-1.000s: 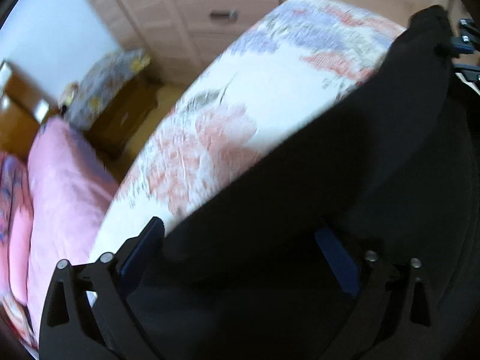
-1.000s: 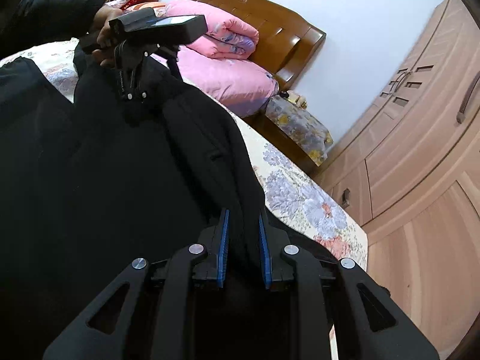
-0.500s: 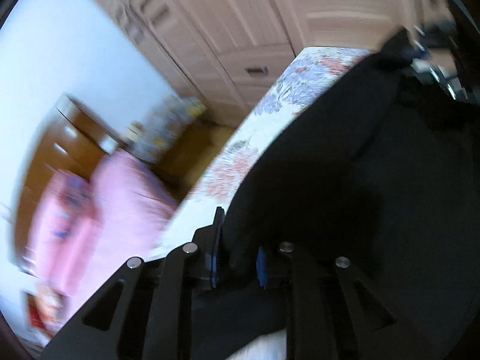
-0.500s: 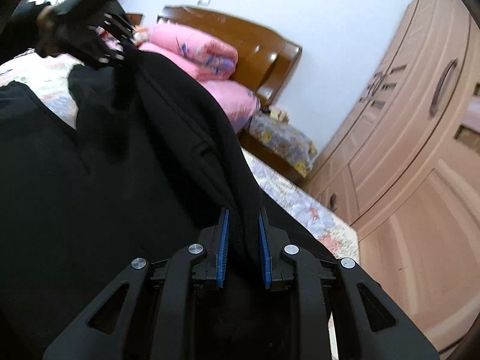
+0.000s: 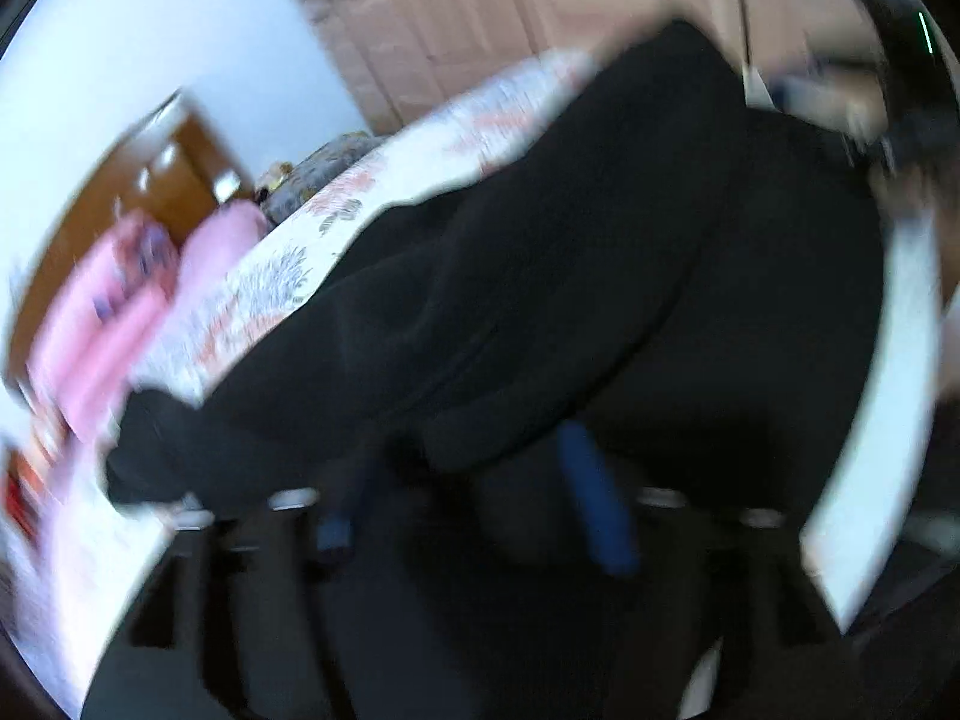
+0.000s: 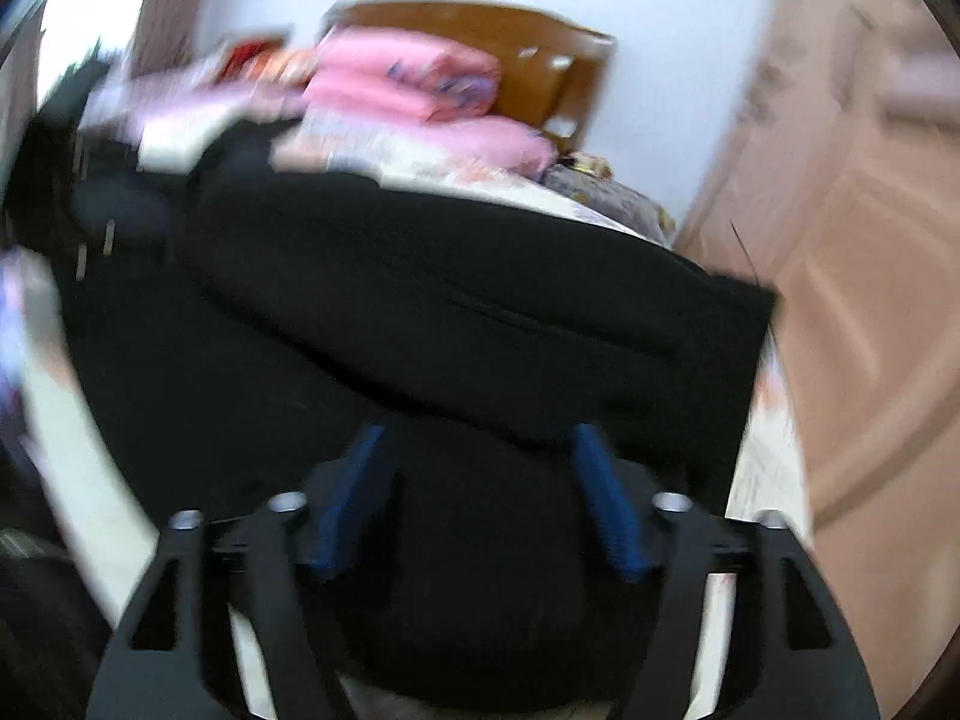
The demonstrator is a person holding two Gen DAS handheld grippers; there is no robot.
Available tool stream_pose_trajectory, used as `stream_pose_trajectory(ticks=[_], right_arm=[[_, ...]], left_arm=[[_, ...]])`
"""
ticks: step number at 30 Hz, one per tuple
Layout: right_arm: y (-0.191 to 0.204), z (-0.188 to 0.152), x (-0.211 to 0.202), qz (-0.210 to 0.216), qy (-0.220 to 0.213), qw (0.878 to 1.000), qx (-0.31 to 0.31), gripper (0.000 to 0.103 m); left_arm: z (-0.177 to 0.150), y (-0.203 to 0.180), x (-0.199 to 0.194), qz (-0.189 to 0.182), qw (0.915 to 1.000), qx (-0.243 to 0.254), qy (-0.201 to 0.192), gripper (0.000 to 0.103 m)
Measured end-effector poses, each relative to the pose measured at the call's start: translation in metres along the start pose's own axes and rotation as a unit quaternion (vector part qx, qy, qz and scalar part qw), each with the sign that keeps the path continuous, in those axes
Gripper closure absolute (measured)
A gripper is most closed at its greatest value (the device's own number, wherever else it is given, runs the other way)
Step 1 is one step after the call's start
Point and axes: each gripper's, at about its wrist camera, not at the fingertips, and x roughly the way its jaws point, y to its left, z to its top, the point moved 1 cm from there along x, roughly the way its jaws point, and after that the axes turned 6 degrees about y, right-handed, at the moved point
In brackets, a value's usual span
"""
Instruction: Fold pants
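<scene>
The black pants (image 5: 570, 270) lie doubled over on the floral bed sheet (image 5: 270, 282), with a thick folded edge running across the middle of both views. My left gripper (image 5: 465, 480) stands open just over the near fold, and its blue pads (image 5: 594, 504) are wide apart with cloth lying loose between them. In the right wrist view the pants (image 6: 450, 288) fill the centre. My right gripper (image 6: 480, 480) is open too, its pads (image 6: 606, 504) spread either side of a hump of black cloth. Both views are motion-blurred.
Pink quilts (image 6: 408, 78) are stacked against a wooden headboard (image 6: 540, 42) at the bed's far end. A wardrobe (image 6: 870, 240) stands along the right side. A nightstand with a flowered cover (image 6: 606, 192) sits between the two. Bare sheet (image 6: 762, 468) shows beside the pants.
Half a second ago both grippers were shut on a lifted fold of the pants. Now both are open and the cloth lies down on the bed. Both cameras have swung lower.
</scene>
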Motion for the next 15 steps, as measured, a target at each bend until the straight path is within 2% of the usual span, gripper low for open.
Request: stream_pose_trajectory(ticks=[1,2,3,4,6,7,8,9,10,12,13,15], right_arm=[[-0.007,-0.006,-0.010,0.014,-0.010,0.999,0.047,0.017],[-0.016,-0.012,-0.019,0.029,-0.020,0.995,0.097,0.015],[-0.026,-0.019,-0.026,0.051,-0.034,0.986,0.152,0.015],[-0.039,-0.028,-0.030,0.079,-0.051,0.971,0.219,0.015],[-0.057,-0.036,-0.028,0.120,-0.063,0.941,0.310,0.015],[-0.062,-0.036,-0.025,0.126,-0.056,0.932,0.335,0.015],[-0.066,-0.033,-0.020,0.127,-0.041,0.928,0.348,0.014],[-0.068,-0.028,-0.015,0.128,-0.035,0.928,0.347,0.014],[-0.070,-0.022,-0.013,0.129,-0.042,0.930,0.342,0.014],[-0.079,-0.012,-0.009,0.114,-0.063,0.929,0.346,0.014],[-0.087,-0.007,-0.003,0.110,-0.064,0.925,0.358,0.014],[-0.107,-0.008,0.011,0.118,-0.051,0.909,0.396,0.014]], left_arm=[[-0.004,0.008,-0.013,-0.017,0.9985,-0.046,-0.025,0.014],[-0.010,0.019,-0.024,-0.049,0.9914,-0.111,-0.051,0.007],[-0.017,0.029,-0.030,-0.077,0.9807,-0.167,-0.065,0.005],[-0.024,0.038,-0.033,-0.099,0.9678,-0.219,-0.076,0.004],[-0.040,0.055,-0.033,-0.141,0.9343,-0.316,-0.085,0.004],[-0.049,0.060,-0.031,-0.150,0.9216,-0.349,-0.080,0.004],[-0.057,0.066,-0.028,-0.156,0.9091,-0.380,-0.072,0.004],[-0.062,0.069,-0.026,-0.156,0.9021,-0.396,-0.068,0.004],[-0.068,0.073,-0.027,-0.153,0.8972,-0.409,-0.067,0.004],[-0.076,0.082,-0.033,-0.124,0.8948,-0.423,-0.072,0.004],[-0.078,0.083,-0.037,-0.112,0.8949,-0.426,-0.074,0.002],[-0.080,0.088,-0.038,-0.081,0.8968,-0.428,-0.076,0.002]])
